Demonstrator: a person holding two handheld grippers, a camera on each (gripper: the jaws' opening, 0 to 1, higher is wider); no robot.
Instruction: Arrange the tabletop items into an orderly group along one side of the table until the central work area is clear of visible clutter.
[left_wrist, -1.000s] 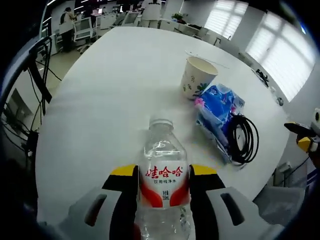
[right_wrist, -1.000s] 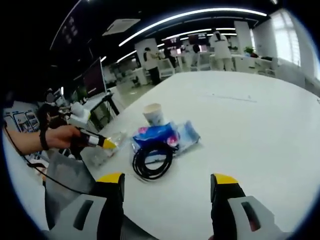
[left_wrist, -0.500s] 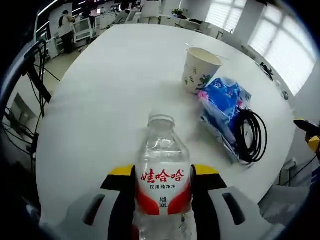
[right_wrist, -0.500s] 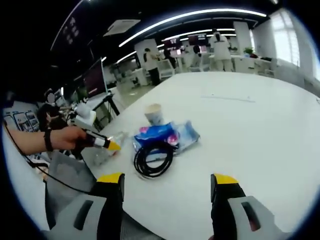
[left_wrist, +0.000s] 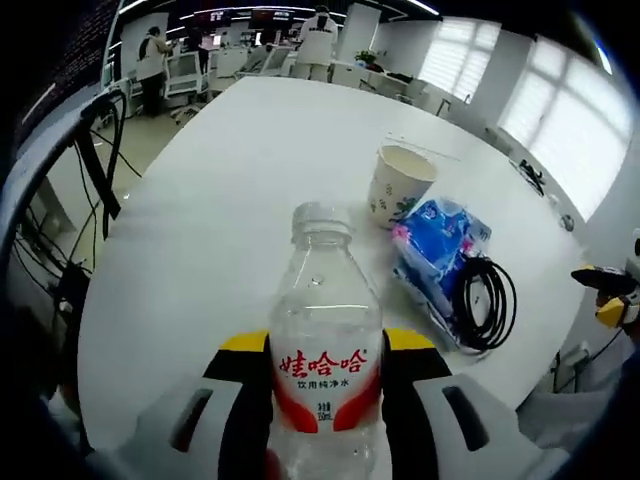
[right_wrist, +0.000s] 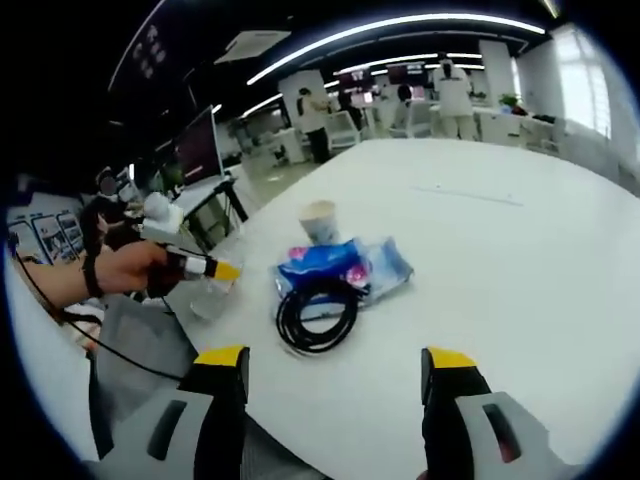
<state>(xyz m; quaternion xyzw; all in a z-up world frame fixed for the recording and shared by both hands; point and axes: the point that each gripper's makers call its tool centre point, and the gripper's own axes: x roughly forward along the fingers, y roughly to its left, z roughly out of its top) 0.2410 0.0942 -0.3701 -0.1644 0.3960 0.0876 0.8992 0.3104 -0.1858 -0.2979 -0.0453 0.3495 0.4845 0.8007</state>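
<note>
Open-plan office: large white table (left_wrist: 230, 190), desks with monitors (right_wrist: 195, 150), ceiling light strips (right_wrist: 400, 28), window blinds (left_wrist: 560, 110), standing people (right_wrist: 452, 92).

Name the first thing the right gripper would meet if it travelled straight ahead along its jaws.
Probably bare white table: the open right gripper aims just right of the black cable coil and blue packet. Depth is unclear, so the coil's edge might be clipped.

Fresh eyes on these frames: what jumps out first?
The clear plastic water bottle with a red label, clamped upright in the left claw above the white table. Beyond it sit a white paper cup, a blue plastic packet and a coiled black cable in a cluster. The right claw is open.
</note>
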